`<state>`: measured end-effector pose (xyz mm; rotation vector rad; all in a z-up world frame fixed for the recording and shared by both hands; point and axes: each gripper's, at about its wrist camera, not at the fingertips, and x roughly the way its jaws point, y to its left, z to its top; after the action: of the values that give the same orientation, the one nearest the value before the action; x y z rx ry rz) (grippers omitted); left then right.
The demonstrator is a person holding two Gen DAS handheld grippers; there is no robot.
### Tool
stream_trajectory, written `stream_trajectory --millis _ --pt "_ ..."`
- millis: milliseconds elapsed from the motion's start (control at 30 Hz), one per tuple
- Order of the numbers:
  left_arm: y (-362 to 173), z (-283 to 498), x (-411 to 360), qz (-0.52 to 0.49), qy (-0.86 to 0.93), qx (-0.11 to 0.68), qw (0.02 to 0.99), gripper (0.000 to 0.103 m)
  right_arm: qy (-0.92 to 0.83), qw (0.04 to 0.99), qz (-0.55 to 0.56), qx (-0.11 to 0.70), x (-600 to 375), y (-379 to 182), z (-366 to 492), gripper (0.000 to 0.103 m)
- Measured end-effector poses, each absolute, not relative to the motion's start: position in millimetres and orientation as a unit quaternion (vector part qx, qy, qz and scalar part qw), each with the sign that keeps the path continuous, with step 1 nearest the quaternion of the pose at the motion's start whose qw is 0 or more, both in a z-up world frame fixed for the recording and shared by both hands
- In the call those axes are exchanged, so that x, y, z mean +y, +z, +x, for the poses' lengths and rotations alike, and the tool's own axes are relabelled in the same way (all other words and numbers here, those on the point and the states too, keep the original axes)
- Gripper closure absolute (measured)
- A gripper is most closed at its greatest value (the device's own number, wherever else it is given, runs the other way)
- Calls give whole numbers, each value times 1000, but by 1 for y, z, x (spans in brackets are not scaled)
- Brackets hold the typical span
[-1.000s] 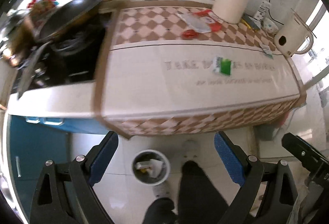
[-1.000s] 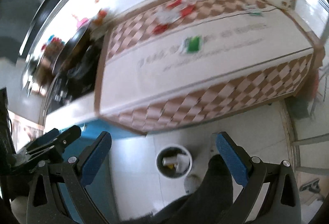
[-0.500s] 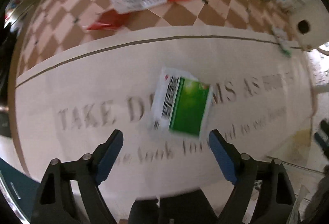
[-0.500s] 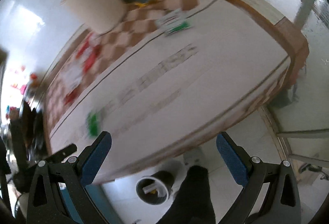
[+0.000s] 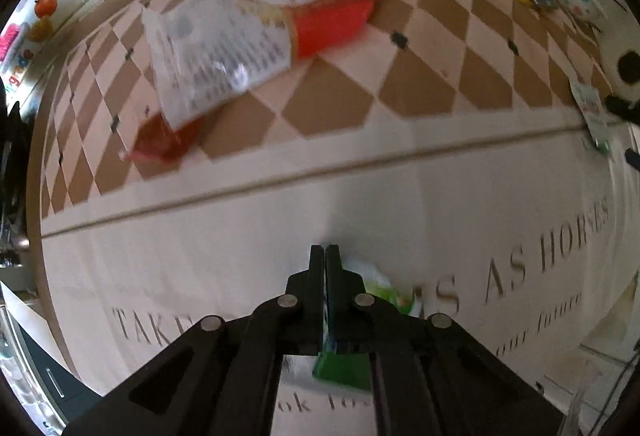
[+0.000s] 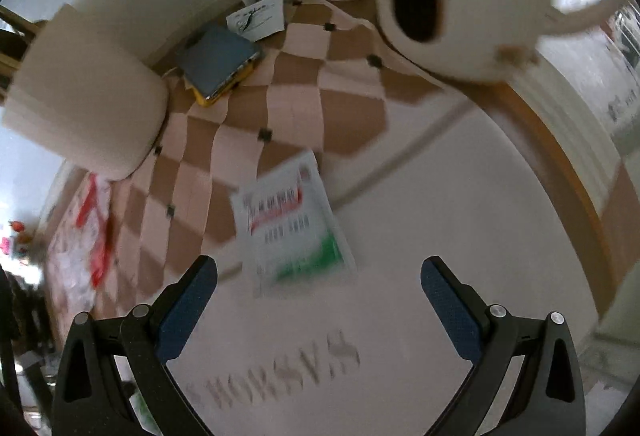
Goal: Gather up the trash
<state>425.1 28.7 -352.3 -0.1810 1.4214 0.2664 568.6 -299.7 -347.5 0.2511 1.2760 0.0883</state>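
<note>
Under the left gripper (image 5: 325, 256), clamped tight, a half-hidden green packet (image 5: 344, 368); right gripper (image 6: 318, 282) gapes empty.

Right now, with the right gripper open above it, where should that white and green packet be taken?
The white and green packet lies flat on the tablecloth, tilted in view. The open right gripper would probably do best coming from above, straddling the near green edge and pinching across its narrow width, since a flat sachet offers only edges.

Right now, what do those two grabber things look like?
Both are black plastic tools with jointed link arms pinned by round silver rivets. The right tool has two fingers faced with blue textured pads. The left tool looks the same, with triangular cutouts in its black frame.
</note>
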Motion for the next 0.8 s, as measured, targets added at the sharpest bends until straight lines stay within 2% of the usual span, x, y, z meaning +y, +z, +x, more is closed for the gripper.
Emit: stream_trajectory --millis 67,100,133,167,233,267,333,567,733,800 --pt "-347 429 33 -87 126 645 748 103 40 793 100 599 -292 -358 584 0" --pt "-341 429 37 -93 129 641 751 103 40 791 89 604 -285 -366 592 4" --pt "-337 431 40 -96 131 638 753 103 40 790 82 606 -281 -370 595 16" --pt "-331 429 44 -100 134 633 756 103 35 794 67 603 -276 -372 595 18" --pt "-322 425 50 -108 133 629 758 103 41 809 31 586 -263 -369 593 52" --pt "-318 422 51 -112 130 628 759 103 42 813 15 581 -257 -368 592 61" --pt "-314 411 55 -126 107 633 757 102 54 814 13 578 -251 -367 589 91" --pt "-349 367 51 -153 65 682 713 98 127 792 63 594 -242 -357 543 99" --pt "-345 350 42 -147 37 665 732 51 178 755 81 626 -238 -354 475 101" --pt "-346 351 32 -130 34 666 734 47 188 740 80 641 -237 -357 455 101"
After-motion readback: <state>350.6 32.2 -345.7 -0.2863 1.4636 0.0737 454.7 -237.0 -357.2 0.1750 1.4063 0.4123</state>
